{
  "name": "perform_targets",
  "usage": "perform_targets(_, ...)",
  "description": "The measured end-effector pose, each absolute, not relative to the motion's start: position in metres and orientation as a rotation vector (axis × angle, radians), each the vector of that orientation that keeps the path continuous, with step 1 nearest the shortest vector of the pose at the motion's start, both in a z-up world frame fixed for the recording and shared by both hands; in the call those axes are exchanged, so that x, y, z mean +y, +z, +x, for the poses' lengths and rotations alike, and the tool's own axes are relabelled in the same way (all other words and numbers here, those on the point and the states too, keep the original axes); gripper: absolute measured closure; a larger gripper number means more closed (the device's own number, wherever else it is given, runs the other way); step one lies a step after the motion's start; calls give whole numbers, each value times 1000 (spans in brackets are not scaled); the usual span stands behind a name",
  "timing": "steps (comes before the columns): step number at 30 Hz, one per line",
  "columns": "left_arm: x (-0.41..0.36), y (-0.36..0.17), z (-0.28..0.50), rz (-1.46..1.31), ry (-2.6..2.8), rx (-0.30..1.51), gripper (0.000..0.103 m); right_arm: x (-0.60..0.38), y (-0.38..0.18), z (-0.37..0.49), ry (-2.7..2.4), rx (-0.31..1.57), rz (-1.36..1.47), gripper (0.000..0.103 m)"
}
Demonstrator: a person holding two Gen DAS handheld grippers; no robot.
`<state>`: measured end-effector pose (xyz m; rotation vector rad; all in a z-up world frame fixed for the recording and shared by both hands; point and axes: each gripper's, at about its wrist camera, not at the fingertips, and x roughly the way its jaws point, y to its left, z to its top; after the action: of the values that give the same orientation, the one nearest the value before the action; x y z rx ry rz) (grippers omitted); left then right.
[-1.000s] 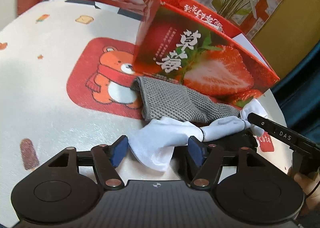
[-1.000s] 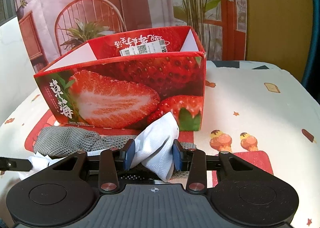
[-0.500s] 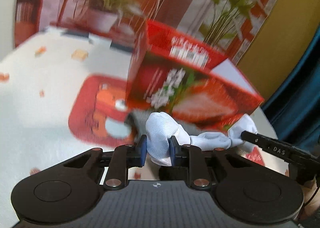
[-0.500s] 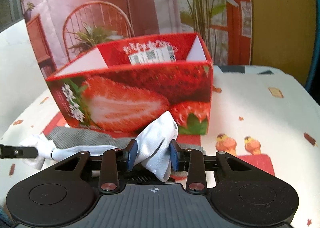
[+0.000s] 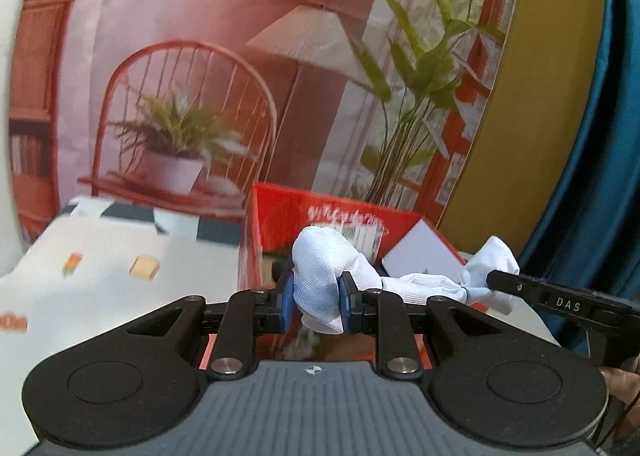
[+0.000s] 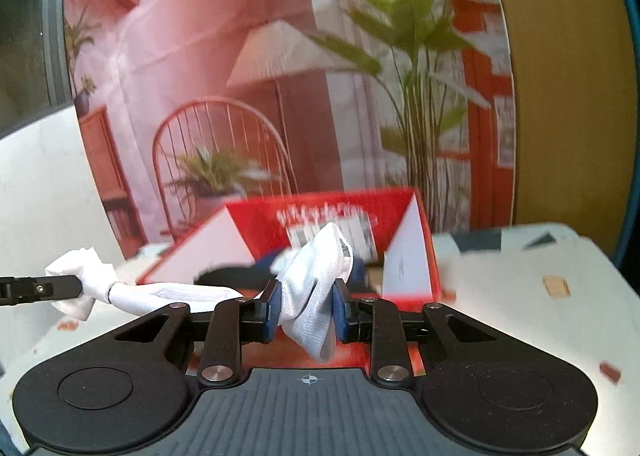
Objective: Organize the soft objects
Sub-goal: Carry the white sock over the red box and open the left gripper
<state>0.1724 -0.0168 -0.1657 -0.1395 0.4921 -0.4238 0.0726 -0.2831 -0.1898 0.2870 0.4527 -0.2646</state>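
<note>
A white cloth (image 5: 320, 268) hangs twisted in the air between both grippers, in front of the open red strawberry box (image 5: 280, 215). My left gripper (image 5: 316, 302) is shut on one bunched end. The other end (image 5: 488, 260) sits in the right gripper's fingers (image 5: 560, 302). In the right wrist view my right gripper (image 6: 306, 310) has its jaws closing, pads pressed on the white cloth (image 6: 316, 276). The cloth's far end (image 6: 80, 276) sits at the left gripper's finger (image 6: 40, 288). Dark soft items (image 6: 240, 276) lie inside the red box (image 6: 256, 215).
The table has a white patterned cover (image 5: 100, 296) that runs left of the box, and also right of it (image 6: 520, 276). A printed backdrop of a chair, lamp and plants (image 5: 200, 95) stands behind the box. A blue curtain (image 5: 600, 135) hangs at the far right.
Both grippers closed on the white cloth and lifted it off the table. The grey cloth under it dropped out of view, and the box now appears lower with its inside showing.
</note>
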Motion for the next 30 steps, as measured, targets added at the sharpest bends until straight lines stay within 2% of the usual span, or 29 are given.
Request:
perform_targets(8, -44, -162, 237, -113, -445, 581, 79, -303, -172, 120, -296, 452, 213, 82)
perform_targets(16, -89, -191, 276, 55, -488, 734, 79, -309, -204, 152, -296, 585, 163, 92)
perform_targets(27, -108, -212, 297, 143, -471, 803, 78, -311, -230, 153, -301, 638, 206, 92)
perform_targets(29, -109, -213, 297, 145, -468, 798, 73, -312, -229, 150, -304, 631, 214, 91)
perform_targets(30, -110, -212, 296, 150, -467, 791, 61, -313, -228, 148, -308, 626, 218, 90)
